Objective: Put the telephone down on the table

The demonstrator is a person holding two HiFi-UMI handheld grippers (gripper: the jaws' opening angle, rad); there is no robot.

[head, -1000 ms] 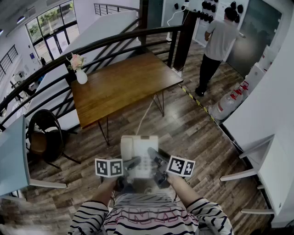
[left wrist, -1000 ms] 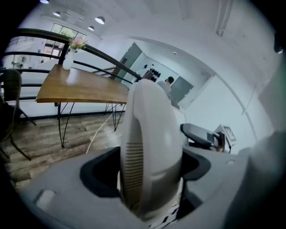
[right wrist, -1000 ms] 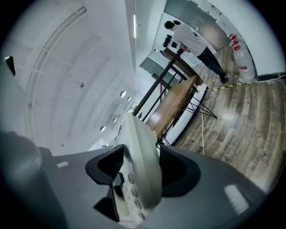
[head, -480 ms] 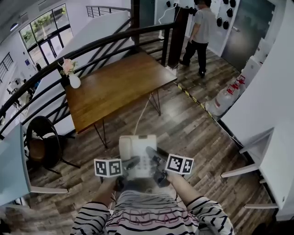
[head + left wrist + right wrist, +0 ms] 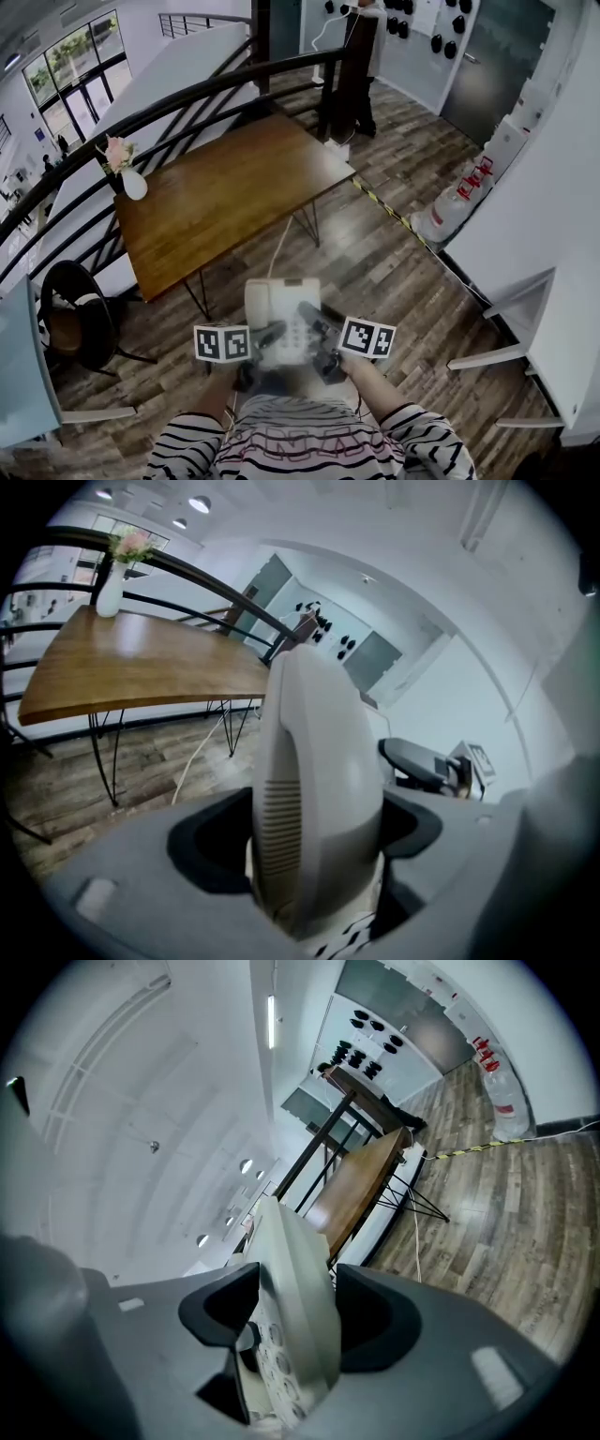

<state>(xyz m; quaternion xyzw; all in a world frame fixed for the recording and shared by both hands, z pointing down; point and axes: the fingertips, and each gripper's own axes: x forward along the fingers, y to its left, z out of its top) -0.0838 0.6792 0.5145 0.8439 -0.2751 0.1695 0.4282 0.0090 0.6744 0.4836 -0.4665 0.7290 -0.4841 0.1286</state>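
A cream telephone [image 5: 282,317] with its handset on the left and a keypad is held in the air close to my body, above the wooden floor. My left gripper [image 5: 272,333] is shut on its left side, where the handset [image 5: 314,789] fills the left gripper view. My right gripper [image 5: 312,319] is shut on the telephone's right edge [image 5: 295,1312], beside the keypad. The brown wooden table [image 5: 225,192] stands ahead of me, some way beyond the telephone. Its top also shows in the left gripper view as the table [image 5: 131,663].
A white vase with pink flowers [image 5: 127,169] stands on the table's far left corner. A black railing [image 5: 178,98] runs behind the table. A black chair [image 5: 75,323] is at the left. A person [image 5: 361,56] stands at the back by a post. A white cable [image 5: 281,246] hangs under the table.
The view has shifted so the table sits a bit nearer and more to the left. The person at the back has walked left. Both grippers still hold the telephone the same way.
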